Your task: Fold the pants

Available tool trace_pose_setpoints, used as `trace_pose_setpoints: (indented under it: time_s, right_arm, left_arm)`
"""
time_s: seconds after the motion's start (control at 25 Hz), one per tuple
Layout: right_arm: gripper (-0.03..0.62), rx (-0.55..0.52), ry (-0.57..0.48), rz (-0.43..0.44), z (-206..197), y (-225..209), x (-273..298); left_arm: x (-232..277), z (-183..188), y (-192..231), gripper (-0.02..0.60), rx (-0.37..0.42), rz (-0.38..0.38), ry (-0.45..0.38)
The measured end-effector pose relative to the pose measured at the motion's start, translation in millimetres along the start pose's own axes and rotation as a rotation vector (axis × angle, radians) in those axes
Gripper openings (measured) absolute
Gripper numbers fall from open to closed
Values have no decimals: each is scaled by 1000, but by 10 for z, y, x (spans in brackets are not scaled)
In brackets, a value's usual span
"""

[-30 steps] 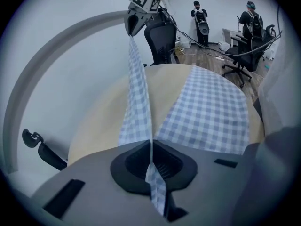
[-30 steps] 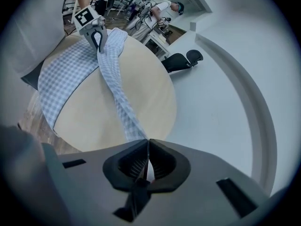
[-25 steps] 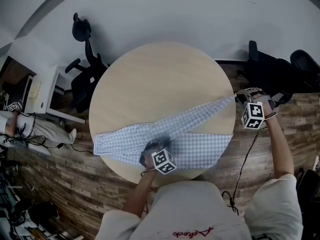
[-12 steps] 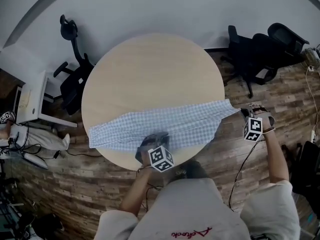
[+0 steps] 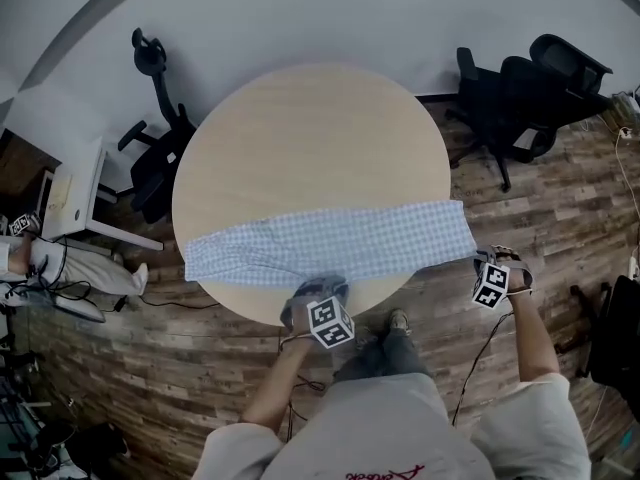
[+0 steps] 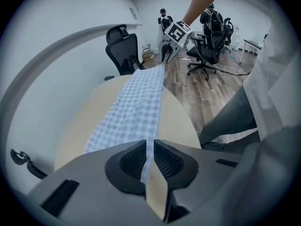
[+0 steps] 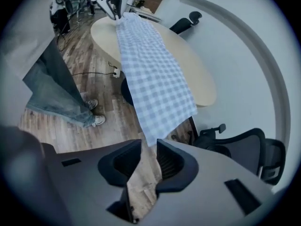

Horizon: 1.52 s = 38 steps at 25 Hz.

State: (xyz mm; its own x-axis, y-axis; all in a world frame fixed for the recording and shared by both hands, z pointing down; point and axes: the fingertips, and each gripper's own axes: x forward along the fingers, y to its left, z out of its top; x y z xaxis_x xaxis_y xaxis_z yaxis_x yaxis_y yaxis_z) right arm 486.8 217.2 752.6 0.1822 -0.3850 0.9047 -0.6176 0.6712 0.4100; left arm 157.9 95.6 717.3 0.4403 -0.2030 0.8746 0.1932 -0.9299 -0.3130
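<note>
Head view: checked pants [image 5: 330, 243] lie stretched across the near side of the round table [image 5: 310, 128], w/ one end drooping off the edge at right. The left gripper [image 6: 149, 155] is clamped on the cloth's near edge. The right gripper [image 7: 149, 160] has just been opening its jaws; there's a gap, and the cloth corner sits just ahead of them, not pinched. To me this looks like laying flat before the next fold. To do it well: smooth wrinkles first, re-grip the hanging end thru both layers, keep edges aligned, and don't drag the cloth off the table.
</note>
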Motion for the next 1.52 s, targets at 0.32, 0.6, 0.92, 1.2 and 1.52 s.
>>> trace_pose_setpoints:
  time_s: [0.32,0.6,0.92,1.2,1.52]
  right_arm:
    - [147,158,-162,-20,241,-4,-47]
    - [32,181,-448,-79,1254,-238,-404]
    - [29,132,-613,28,2656,113,-566]
    - [29,72,-616,84,3961,631,-575]
    - [114,75,-502,172,5506,1164,-318]
  left_arm:
    - [-74,33,-92,126,-137,48,17]
    - [-345,-165,110,69,-222,166,68]
    - [-681,-902,345,32,-328,245,100]
    - [-753,-1844,712,34,-348,243,43]
    - [-620,-2955,1177,161,-182,78,10]
